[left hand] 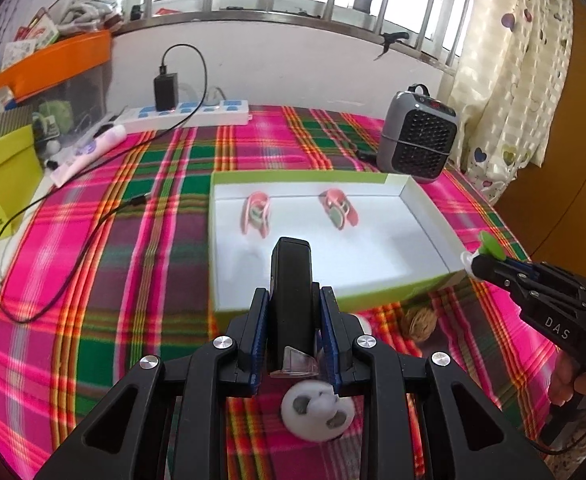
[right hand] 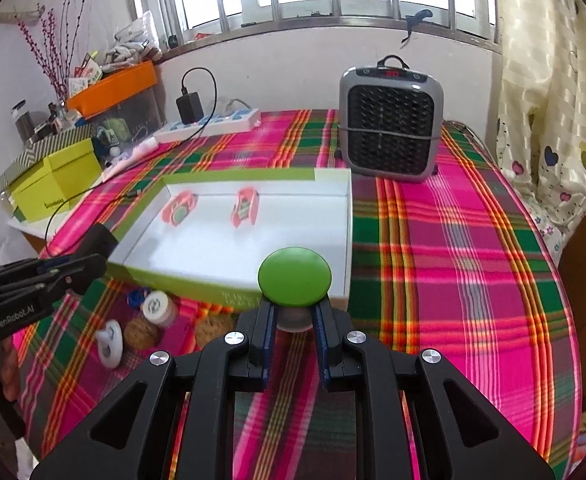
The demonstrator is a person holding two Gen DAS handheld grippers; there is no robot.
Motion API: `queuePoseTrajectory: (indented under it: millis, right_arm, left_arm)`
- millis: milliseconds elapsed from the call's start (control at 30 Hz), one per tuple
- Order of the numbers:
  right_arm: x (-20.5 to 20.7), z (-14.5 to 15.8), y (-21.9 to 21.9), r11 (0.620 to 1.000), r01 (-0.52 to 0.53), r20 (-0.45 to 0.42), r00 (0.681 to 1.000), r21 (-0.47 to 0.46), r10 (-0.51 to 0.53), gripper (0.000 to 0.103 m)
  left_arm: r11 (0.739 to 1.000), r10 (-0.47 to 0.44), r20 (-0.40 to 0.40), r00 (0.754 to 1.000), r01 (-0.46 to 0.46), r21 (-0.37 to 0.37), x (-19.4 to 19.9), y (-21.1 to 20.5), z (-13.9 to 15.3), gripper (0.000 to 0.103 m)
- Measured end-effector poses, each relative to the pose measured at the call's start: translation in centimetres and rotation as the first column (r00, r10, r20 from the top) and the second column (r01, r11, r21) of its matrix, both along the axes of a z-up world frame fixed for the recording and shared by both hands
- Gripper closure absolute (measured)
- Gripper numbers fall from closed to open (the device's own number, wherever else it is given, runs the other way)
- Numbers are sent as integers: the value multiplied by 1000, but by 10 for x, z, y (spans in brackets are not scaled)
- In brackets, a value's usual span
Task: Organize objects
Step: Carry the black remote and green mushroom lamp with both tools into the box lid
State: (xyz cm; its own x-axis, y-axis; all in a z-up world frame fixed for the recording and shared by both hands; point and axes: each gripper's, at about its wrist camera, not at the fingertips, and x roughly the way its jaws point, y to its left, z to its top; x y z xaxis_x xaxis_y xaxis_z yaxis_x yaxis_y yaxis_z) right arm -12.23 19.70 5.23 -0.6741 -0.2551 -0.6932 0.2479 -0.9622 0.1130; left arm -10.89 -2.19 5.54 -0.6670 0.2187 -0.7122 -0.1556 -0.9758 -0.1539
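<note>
In the left wrist view the left gripper (left hand: 293,320) squeezes a black stick (left hand: 291,280) pointing at the near edge of the box (left hand: 425,200) just ahead, and in the right wrist view the right gripper (right hand: 295,320) pinches a green-topped toy (right hand: 295,276) at the box's near right corner.

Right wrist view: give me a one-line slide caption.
Right tool shut on a green-capped object, held near the front wall of the white tray holding two pink clips on the plaid cloth.
</note>
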Motion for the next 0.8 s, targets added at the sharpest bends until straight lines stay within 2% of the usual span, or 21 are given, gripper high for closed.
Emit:
queuePoseTrajectory:
  millis: [333,800]
  right_arm:
    - [-38,9,-12,1000,-22,-5,1000,4,22,85]
    - [-88,-6,-24,999,-41,47,998,12,41,85]
  left_arm:
    - [1000,-30,2,1000,30,3,-39,15,5,80]
    - [999,-46,62,997,45,8,-90,26,-10,80]
